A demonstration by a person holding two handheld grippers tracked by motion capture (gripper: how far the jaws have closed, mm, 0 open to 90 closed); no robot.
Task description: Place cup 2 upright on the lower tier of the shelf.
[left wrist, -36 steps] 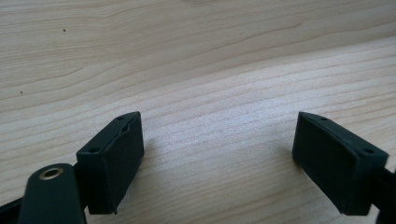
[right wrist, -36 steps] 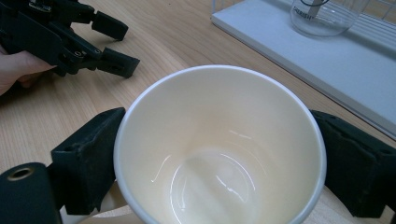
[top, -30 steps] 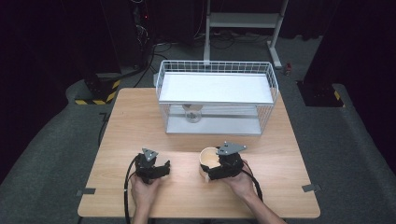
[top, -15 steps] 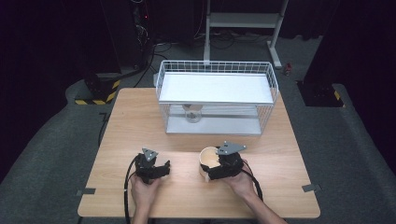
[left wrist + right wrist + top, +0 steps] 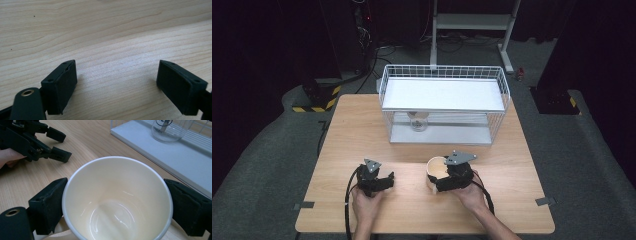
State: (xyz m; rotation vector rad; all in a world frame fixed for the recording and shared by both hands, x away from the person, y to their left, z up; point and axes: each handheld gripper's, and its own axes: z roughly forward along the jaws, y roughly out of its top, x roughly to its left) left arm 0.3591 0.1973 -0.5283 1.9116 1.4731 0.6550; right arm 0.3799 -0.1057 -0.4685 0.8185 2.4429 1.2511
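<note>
From above, the cup [image 5: 435,170] stood on the table [image 5: 362,135] in the right gripper [image 5: 447,181], while in the left gripper view the left gripper [image 5: 117,82] gaped wide over bare wood, and in the right gripper view both pads [image 5: 50,202] pressed the cup's [image 5: 117,200] rim.

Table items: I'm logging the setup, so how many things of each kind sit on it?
Cream cup: 1
Clear glass beaker: 1
White wire rack: 1
Total: 3
</note>
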